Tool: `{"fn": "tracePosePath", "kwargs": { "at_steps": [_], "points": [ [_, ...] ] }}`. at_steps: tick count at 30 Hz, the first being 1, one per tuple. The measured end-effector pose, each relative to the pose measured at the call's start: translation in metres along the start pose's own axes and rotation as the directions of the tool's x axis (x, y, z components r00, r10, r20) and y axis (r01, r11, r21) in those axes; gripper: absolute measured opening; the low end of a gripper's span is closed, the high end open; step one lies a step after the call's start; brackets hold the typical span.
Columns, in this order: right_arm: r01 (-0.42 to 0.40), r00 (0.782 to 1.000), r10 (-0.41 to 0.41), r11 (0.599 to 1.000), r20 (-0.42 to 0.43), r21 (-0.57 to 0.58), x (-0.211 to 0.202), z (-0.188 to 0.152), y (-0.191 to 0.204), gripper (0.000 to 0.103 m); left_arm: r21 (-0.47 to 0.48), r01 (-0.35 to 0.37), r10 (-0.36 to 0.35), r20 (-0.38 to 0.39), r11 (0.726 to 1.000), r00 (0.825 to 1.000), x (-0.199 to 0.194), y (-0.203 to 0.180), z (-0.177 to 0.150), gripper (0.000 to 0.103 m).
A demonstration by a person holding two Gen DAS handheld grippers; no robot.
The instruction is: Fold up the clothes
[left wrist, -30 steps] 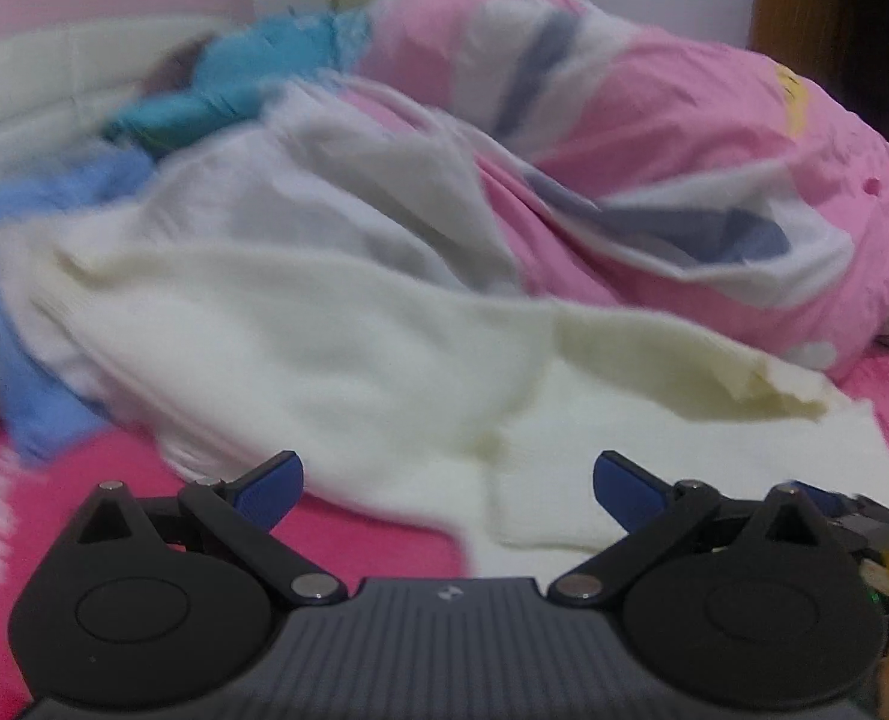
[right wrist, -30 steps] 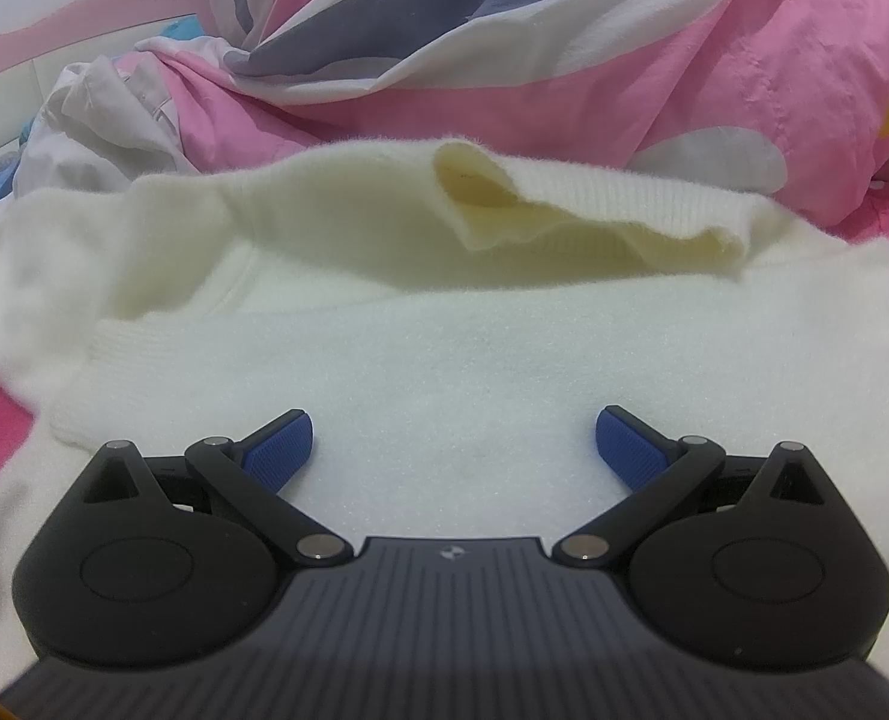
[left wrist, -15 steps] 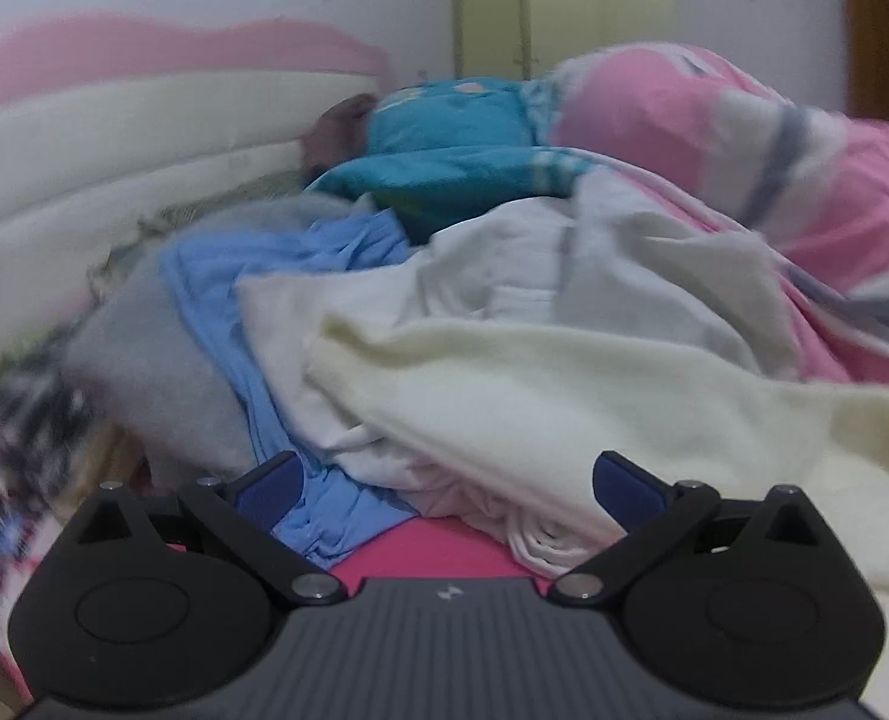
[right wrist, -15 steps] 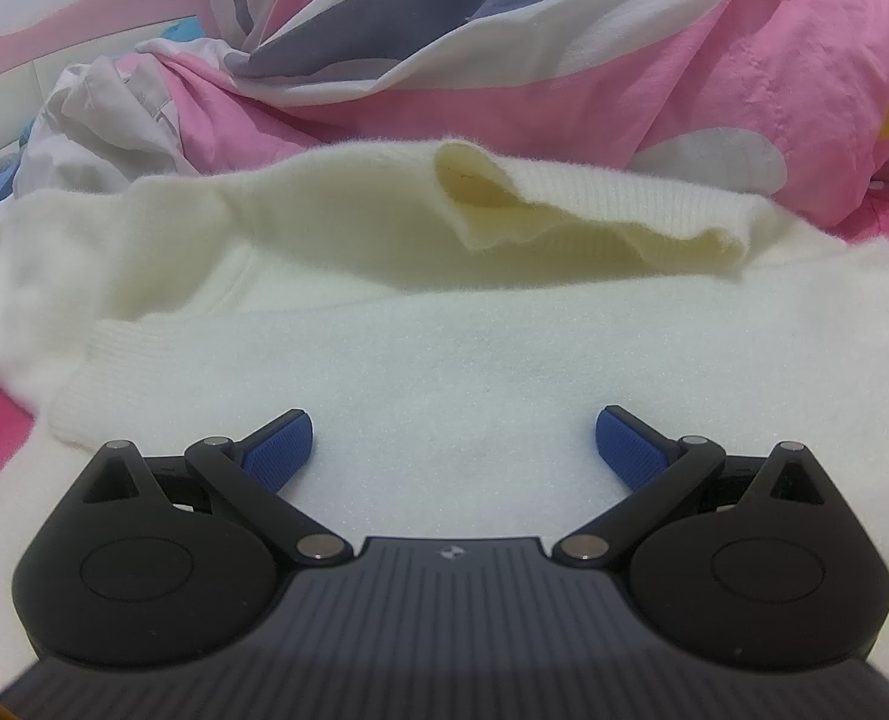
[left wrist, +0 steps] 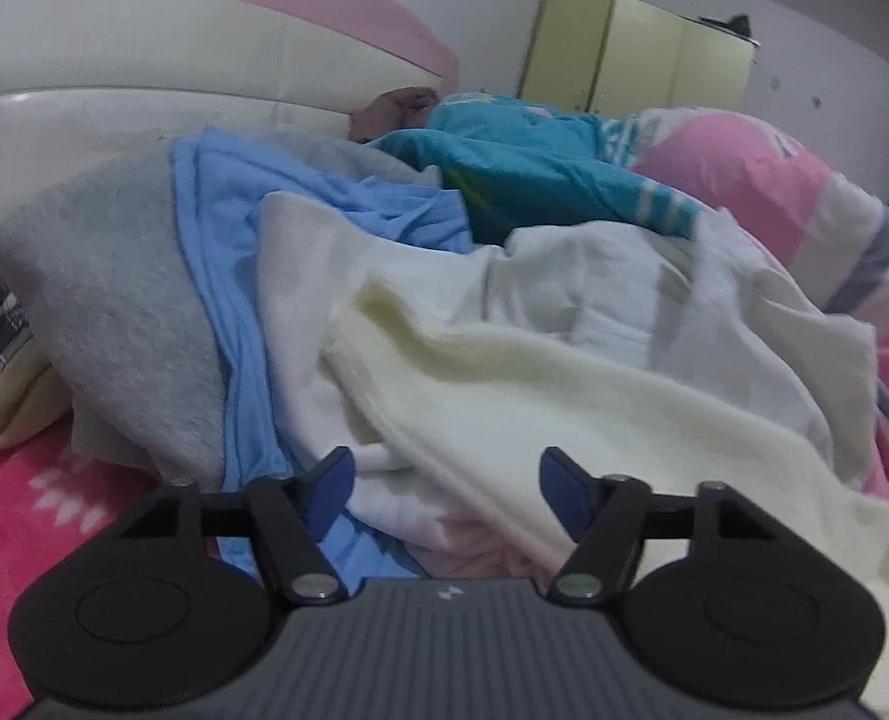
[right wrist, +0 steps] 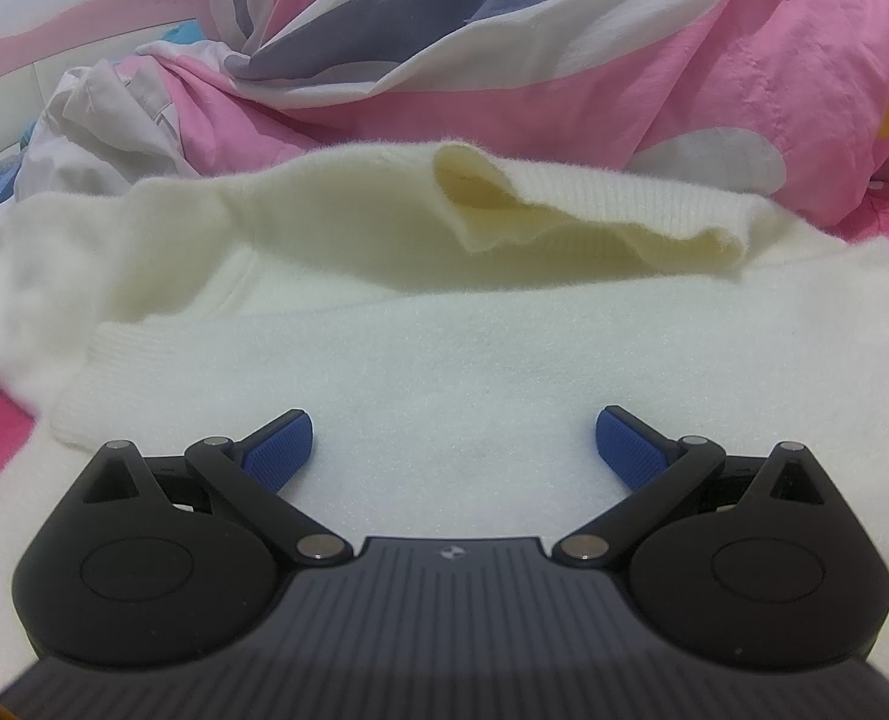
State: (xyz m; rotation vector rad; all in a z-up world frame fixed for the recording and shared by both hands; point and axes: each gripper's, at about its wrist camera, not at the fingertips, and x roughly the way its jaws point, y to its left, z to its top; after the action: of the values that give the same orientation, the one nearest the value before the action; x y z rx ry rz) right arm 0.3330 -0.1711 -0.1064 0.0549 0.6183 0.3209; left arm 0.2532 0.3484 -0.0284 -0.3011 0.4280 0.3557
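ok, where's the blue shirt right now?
Left wrist view, left of centre: the blue shirt lies in the pile between the grey garment and the white garment, its lower end running under the open left gripper.

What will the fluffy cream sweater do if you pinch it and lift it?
The cream sweater will probably flop and droop, since its sleeve already sags in soft folds. Its fuzzy knit should grip well, not slip. It looks light.

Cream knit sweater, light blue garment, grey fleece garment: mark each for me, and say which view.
Cream knit sweater (right wrist: 504, 372): right wrist view, flat front panel.
Light blue garment (left wrist: 228, 276): left wrist view, long strip running down the pile.
Grey fleece garment (left wrist: 108, 300): left wrist view, broad left face.
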Motion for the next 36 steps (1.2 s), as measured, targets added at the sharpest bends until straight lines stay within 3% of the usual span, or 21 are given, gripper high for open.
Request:
{"fn": "tracePosePath", "kwargs": {
  "at_steps": [7,10,23,24,26,31,36],
  "points": [
    [0.003,1.000,-0.003,1.000,0.000,-0.001,0.000,0.000,0.001,0.102,-0.041,0.006,-0.006,-0.008,0.999,1.000,0.018,0.015,0.003,0.050],
    [0.005,1.000,-0.005,1.000,0.000,-0.001,0.000,0.000,0.001,0.102,-0.059,0.008,-0.009,-0.012,0.998,1.000,0.025,0.021,0.005,0.039],
    [0.004,1.000,-0.004,1.000,0.005,0.001,0.001,0.000,0.000,0.102,-0.141,0.001,-0.008,-0.053,0.990,0.999,0.060,0.038,0.020,0.036],
    [0.002,1.000,-0.002,1.000,0.007,0.003,0.000,-0.001,0.000,0.102,-0.148,-0.002,-0.006,-0.054,0.989,0.999,0.062,0.038,0.021,0.034],
    [-0.001,1.000,0.001,1.000,0.011,0.009,0.000,-0.001,0.000,0.102,-0.152,-0.012,0.004,-0.051,0.988,0.999,0.064,0.037,0.024,0.010],
    [-0.014,1.000,0.013,1.000,0.022,0.025,-0.002,-0.003,-0.003,0.102,-0.091,-0.015,0.018,0.029,0.996,0.999,0.043,0.023,0.033,0.008],
    [-0.030,0.999,0.029,0.999,0.033,0.044,-0.003,-0.003,-0.006,0.102,-0.019,0.042,-0.040,0.122,0.999,0.992,-0.006,-0.010,0.044,0.008]
  ]
}}
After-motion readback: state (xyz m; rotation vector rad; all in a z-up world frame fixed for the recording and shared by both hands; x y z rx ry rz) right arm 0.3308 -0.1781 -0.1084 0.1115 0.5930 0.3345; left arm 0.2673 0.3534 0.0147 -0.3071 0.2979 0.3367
